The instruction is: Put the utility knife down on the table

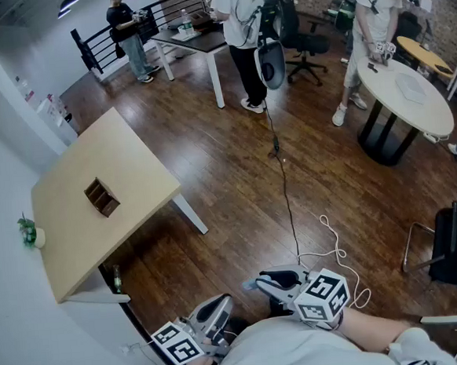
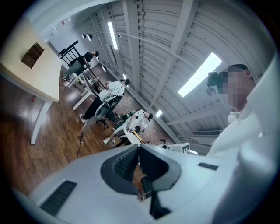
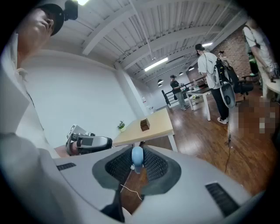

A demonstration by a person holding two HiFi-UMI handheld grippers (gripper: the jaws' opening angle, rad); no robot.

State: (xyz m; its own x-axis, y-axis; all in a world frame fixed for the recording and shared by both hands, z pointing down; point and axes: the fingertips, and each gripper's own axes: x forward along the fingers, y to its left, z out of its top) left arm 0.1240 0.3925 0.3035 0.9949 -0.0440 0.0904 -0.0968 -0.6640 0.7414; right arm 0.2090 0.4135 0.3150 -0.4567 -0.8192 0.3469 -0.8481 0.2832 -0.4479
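Right claw (image 1: 261, 282) is clamped on the utility knife (image 3: 137, 157). Its light-blue body is pinched between the 2 ribbed pads and seen end-on in the right gripper view, poking up past the pad tips. The knife is up in the air over the wood floor (image 1: 236, 177), resting on nothing.

Left claw (image 1: 221, 304) is closed, pads meeting at the tips, nothing between them.

In the head view the left claw sits at 7 o'clock and the right claw at 6 o'clock, near each other and close to the person's body. The right claw points toward 9 o'clock, the left toward 1 o'clock.

The light wood counter (image 1: 75, 229) is at 10 o'clock from the claws, well apart from them. A small brown box (image 1: 101, 197) stands near its middle. A small green plant (image 1: 29, 230) is at the counter's edge, at 8 o'clock from the box.

A black cable (image 1: 285, 197) runs along the floor from 12 o'clock toward the claws. A white cord (image 1: 338, 249) loops near the right claw at 1 o'clock.

3 people stand at the far end:
- A person in black (image 1: 128, 32) at 11 o'clock.
- A person in a white top (image 1: 241, 19) at 12 o'clock.
- A third person (image 1: 370, 25) at 1 o'clock, beside a round white counter (image 1: 411, 96).
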